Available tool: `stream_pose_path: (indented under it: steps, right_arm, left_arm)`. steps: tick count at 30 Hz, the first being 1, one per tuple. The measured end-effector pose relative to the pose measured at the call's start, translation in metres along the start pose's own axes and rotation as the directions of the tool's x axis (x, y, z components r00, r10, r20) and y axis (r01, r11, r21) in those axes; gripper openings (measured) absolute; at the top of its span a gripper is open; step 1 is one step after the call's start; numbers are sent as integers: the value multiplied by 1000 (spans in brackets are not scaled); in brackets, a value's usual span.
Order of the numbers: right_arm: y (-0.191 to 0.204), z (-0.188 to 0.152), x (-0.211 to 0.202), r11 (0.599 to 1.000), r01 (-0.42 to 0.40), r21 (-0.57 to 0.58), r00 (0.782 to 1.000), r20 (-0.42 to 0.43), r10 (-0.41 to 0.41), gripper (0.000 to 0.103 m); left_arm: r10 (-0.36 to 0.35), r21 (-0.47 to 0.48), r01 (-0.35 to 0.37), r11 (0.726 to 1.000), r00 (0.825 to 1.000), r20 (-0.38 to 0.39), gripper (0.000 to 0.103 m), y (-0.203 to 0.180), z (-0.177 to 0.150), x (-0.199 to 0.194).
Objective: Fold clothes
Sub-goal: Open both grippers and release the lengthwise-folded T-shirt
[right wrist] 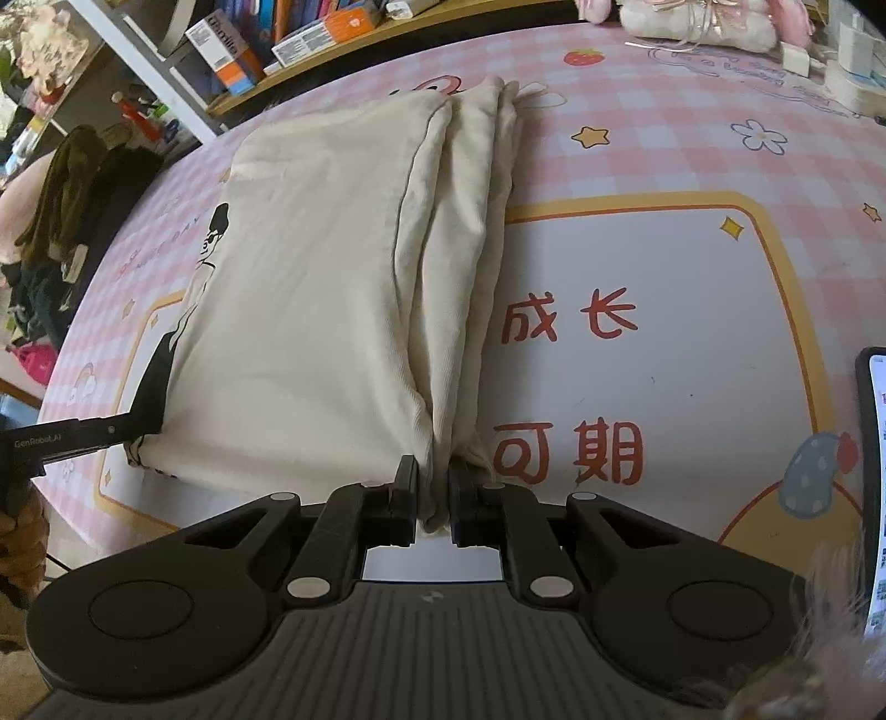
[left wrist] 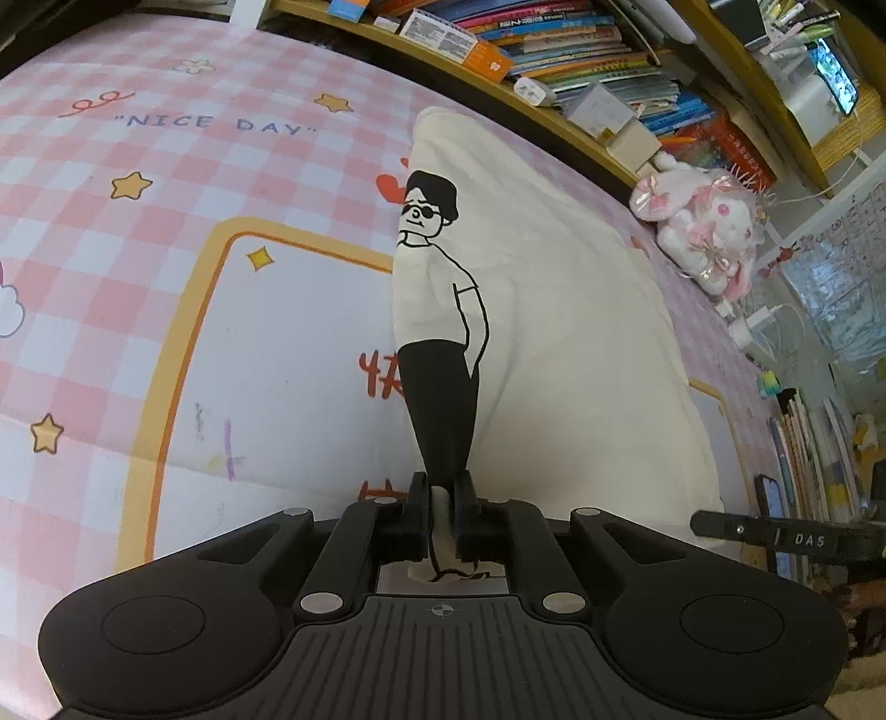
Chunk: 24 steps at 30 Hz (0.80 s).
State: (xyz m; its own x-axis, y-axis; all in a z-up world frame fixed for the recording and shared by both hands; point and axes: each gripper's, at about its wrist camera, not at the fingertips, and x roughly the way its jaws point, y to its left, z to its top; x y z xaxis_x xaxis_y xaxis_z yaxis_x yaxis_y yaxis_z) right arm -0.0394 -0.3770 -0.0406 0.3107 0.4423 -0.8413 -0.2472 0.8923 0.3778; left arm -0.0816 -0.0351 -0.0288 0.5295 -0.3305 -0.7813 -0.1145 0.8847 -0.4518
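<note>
A cream T-shirt with a black cartoon figure printed on it lies folded lengthwise on the pink checked table cover. My left gripper is shut on the near left corner of the shirt, at the printed edge, which rises slightly from the table. In the right wrist view the same cream shirt shows its plain side with bunched folds along its right edge. My right gripper is shut on the near end of those folds. The left gripper's finger shows at the shirt's left corner.
A wooden shelf with books runs along the far table edge. A pink and white plush toy sits at the right, with a charger and cable beside it. A phone or tablet edge lies at the right of the right wrist view.
</note>
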Motion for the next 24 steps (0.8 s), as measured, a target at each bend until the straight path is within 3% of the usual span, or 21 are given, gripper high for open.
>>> stream_pose_path:
  steps: [1,4,5,6,8,10,17,24]
  right_arm:
    - [-2,1,0,1000,-4,1,1000,-3,4,10]
    - [-6,4,-1,1000,-11,4,1000,-9,11,11]
    - [-6,5,-2,1000,-11,4,1000,-8,11,17]
    - [-7,5,-4,1000,-10,1,1000,-3,10,21]
    - [-6,7,-9,1000,-7,-3,1000,21,7,41]
    - [-5,10,-16,1000,-3,-6,999,52,4,44]
    - [6,15,-19,998,25,-51,996,88,-20,44]
    - [18,7,0,983,150,-104,988,56,-145,44]
  left_arm:
    - [6,7,-6,1000,1000,-1,14,-2,0,0]
    - [32,62,-32,998,999,-4,17,-10,4,-3]
    - [43,82,-43,996,999,3,18,-12,6,-5]
    - [52,96,-53,994,999,12,25,-13,8,-8]
    - [59,104,-64,993,997,48,41,-12,18,-14]
    - [54,108,-64,992,995,89,55,-9,29,-21]
    - [29,141,-50,989,988,151,62,2,84,-1]
    - [29,127,-52,991,985,171,68,14,124,37]
